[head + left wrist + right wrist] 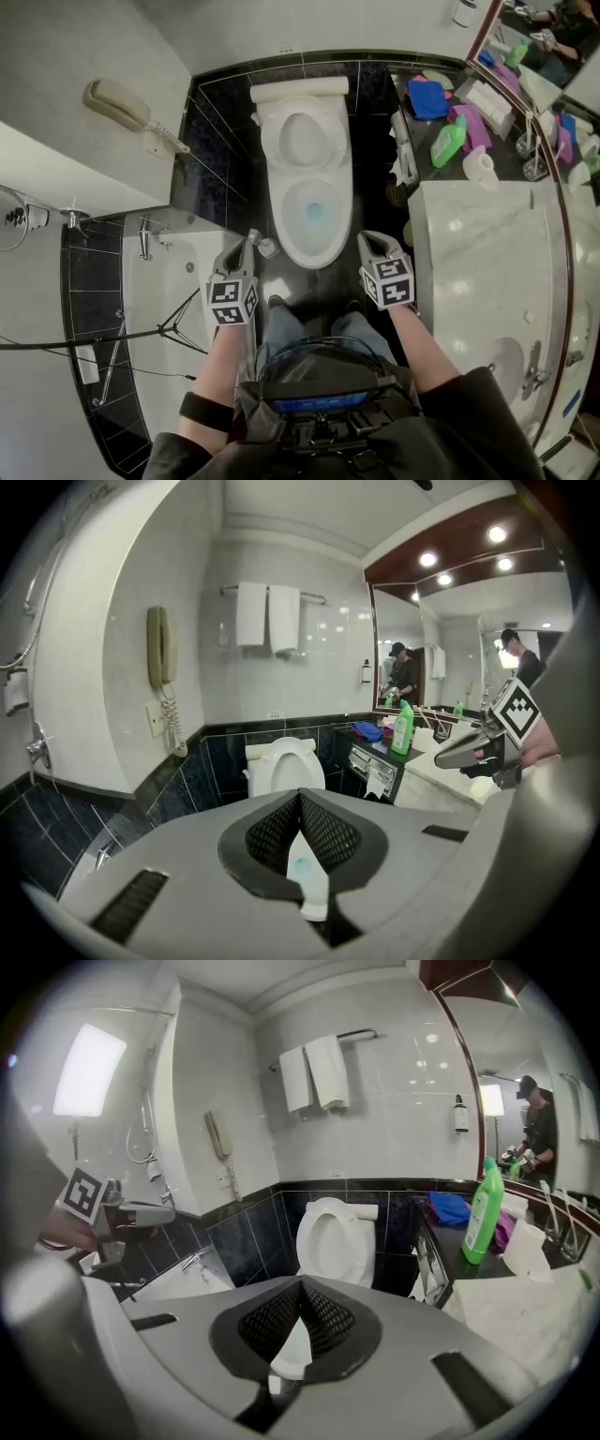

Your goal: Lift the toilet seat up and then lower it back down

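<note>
Head view, with the two gripper views for detail. The white oval plastic toilet seat [277, 141] stands raised, tipped back against the white ceramic cistern [300, 90] at the far wall. Its long axis runs upright and its open ring faces the near side, towards the person. Below it, the white ceramic toilet bowl [314, 261] lies uncovered, with its long axis running from near to far and blue-tinted water in its basin. The left gripper [249, 240] is held just beside the near-left edge of the bowl, and the right gripper [370, 240] just beside the near-right edge. Both point to the far side, towards the toilet, and neither touches it. In each gripper view the two jaws meet at their tips with nothing held between them; the upright seat shows beyond. The person's two bare forearms reach forward and slightly outward from the body, one on each side of the knees. The grippers sit at about the same level, with their marker cubes facing up. A beige wall telephone [117, 103] hangs on the white tiled wall at far left, and a white bathtub [169, 281] lies along the left. At right, a pale marble counter [487, 253] adjoins a dark shelf carrying a green plastic bottle [448, 141]. The floor and the lower wall around the toilet are of dark glossy tile.
</note>
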The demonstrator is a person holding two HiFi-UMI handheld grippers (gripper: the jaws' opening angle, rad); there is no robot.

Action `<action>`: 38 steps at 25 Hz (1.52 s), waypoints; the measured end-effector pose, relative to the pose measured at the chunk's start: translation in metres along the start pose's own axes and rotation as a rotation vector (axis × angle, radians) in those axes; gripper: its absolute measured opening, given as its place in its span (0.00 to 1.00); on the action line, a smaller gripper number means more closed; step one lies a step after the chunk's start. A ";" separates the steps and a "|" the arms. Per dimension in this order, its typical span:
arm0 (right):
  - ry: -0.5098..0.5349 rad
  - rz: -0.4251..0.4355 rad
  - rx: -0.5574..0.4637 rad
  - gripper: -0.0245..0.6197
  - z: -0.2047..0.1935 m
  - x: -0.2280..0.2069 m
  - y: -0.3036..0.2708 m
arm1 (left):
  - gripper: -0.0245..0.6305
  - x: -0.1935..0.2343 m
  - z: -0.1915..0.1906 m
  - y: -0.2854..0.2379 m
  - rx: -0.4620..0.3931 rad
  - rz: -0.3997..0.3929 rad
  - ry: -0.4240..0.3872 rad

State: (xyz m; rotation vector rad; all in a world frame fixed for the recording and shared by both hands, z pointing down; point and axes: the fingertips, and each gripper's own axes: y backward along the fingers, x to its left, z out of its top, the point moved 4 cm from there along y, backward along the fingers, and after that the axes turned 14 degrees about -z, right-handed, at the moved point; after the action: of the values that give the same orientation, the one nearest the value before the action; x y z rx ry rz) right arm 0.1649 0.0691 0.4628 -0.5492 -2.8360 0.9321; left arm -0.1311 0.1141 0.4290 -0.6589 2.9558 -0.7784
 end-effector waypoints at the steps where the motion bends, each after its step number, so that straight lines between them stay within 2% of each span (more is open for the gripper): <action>1: 0.022 0.021 -0.006 0.05 0.003 0.002 -0.002 | 0.04 -0.001 0.000 -0.001 -0.001 0.013 0.001; 4: 0.053 0.077 -0.011 0.05 0.005 0.010 -0.009 | 0.04 -0.007 -0.001 -0.005 0.017 0.033 -0.022; 7: 0.070 0.114 -0.007 0.05 0.007 0.020 -0.020 | 0.04 -0.004 -0.003 -0.016 0.054 0.037 -0.084; 9: 0.086 0.133 -0.009 0.05 0.010 0.032 -0.030 | 0.09 0.000 0.000 -0.029 0.081 0.014 -0.125; 12: 0.110 0.157 -0.009 0.05 0.018 0.051 -0.049 | 0.10 0.018 0.004 -0.055 0.104 -0.023 -0.173; 15: 0.118 0.175 0.005 0.05 0.029 0.074 -0.072 | 0.14 0.048 0.011 -0.082 0.136 -0.056 -0.216; 21: 0.126 0.204 0.031 0.05 0.054 0.116 -0.144 | 0.31 0.126 0.007 -0.152 0.246 -0.101 -0.301; 28: 0.130 0.198 0.051 0.05 0.076 0.162 -0.244 | 0.37 0.217 0.007 -0.242 0.288 -0.150 -0.431; 31: 0.126 0.183 0.060 0.05 0.080 0.173 -0.288 | 0.37 0.249 -0.004 -0.288 0.319 -0.170 -0.458; 36: 0.128 0.183 0.071 0.05 0.078 0.188 -0.361 | 0.40 0.295 -0.025 -0.358 0.380 -0.186 -0.553; 38: 0.121 0.179 0.076 0.05 0.076 0.194 -0.389 | 0.40 0.313 -0.030 -0.384 0.395 -0.208 -0.556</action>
State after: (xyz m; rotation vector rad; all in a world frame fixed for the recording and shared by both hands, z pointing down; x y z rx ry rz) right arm -0.1500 -0.1912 0.6291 -0.8319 -2.6666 0.9934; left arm -0.2679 -0.3001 0.6660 -0.9651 2.1838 -0.9639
